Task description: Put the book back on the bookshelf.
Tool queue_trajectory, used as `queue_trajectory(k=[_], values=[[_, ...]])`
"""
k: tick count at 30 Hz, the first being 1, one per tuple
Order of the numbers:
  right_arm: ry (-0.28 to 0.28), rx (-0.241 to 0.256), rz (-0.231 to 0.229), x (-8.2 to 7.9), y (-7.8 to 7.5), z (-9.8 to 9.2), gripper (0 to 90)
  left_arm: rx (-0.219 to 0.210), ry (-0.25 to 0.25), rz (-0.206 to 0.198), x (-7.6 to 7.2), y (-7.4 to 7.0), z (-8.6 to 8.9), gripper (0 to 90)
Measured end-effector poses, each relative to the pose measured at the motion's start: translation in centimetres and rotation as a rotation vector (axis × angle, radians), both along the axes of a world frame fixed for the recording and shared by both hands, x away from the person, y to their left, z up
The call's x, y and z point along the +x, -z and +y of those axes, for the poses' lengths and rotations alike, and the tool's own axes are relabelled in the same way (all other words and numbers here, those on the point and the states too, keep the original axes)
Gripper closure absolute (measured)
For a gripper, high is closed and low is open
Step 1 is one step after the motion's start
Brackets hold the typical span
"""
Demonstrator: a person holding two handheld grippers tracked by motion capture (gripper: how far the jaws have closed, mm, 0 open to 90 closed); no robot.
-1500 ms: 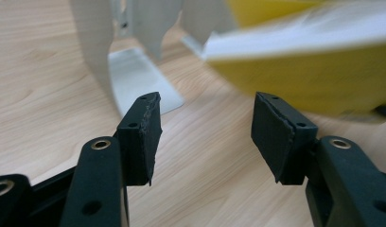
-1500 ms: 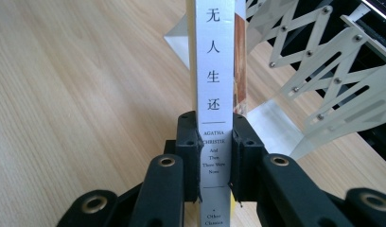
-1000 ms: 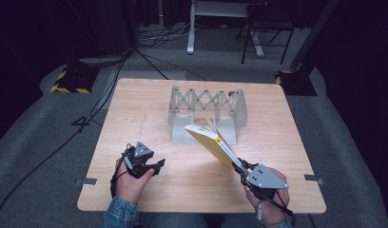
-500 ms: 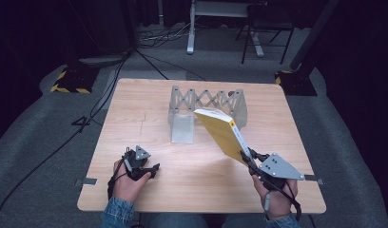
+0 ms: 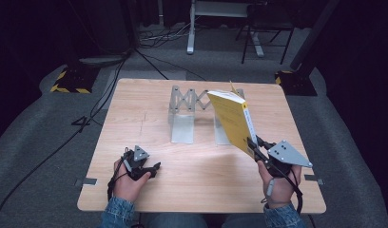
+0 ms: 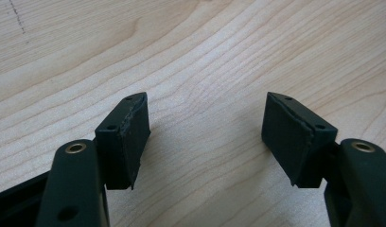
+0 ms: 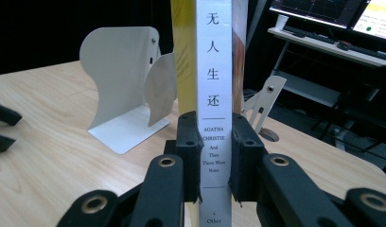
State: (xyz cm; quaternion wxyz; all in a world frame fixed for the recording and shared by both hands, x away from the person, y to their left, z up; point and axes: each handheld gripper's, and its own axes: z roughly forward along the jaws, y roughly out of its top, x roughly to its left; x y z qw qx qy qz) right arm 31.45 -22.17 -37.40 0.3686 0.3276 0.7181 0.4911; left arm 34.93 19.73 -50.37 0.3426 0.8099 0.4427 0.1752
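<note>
A yellow book (image 5: 232, 119) with a white spine (image 7: 214, 94) stands raised above the table, tilted back toward the rack. My right gripper (image 5: 255, 146) is shut on it, its jaws clamping the spine (image 7: 214, 161) from both sides. A grey expanding book rack (image 5: 194, 107) with upright metal dividers (image 7: 120, 80) stands at the table's middle back, just beyond the book. My left gripper (image 5: 151, 169) rests low at the front left, open, with bare wood between its fingers (image 6: 127, 137).
The wooden table (image 5: 144, 118) has free room left of the rack. Cables (image 5: 106, 90) trail over the grey floor at the left. A desk frame and a chair (image 5: 263, 28) stand behind the table. Monitors (image 7: 333, 12) sit on a shelf at the right.
My right gripper has swung the book up from a low slant toward upright and carried it to the right. My left gripper slid slightly toward the table's front.
</note>
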Motion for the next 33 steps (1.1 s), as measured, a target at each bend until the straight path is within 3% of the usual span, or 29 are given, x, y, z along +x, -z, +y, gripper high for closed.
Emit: queue_trajectory(k=[14,33], values=[[0.067,0.1,0.012,2.7,-0.8,-0.6,77.1,-0.005,-0.005,-0.002,0.0,0.0,-0.1,33.4],[0.119,0.176,0.006,7.0,0.5,1.9,77.1,0.0,0.002,-0.005,-0.2,0.0,-0.1,33.4]])
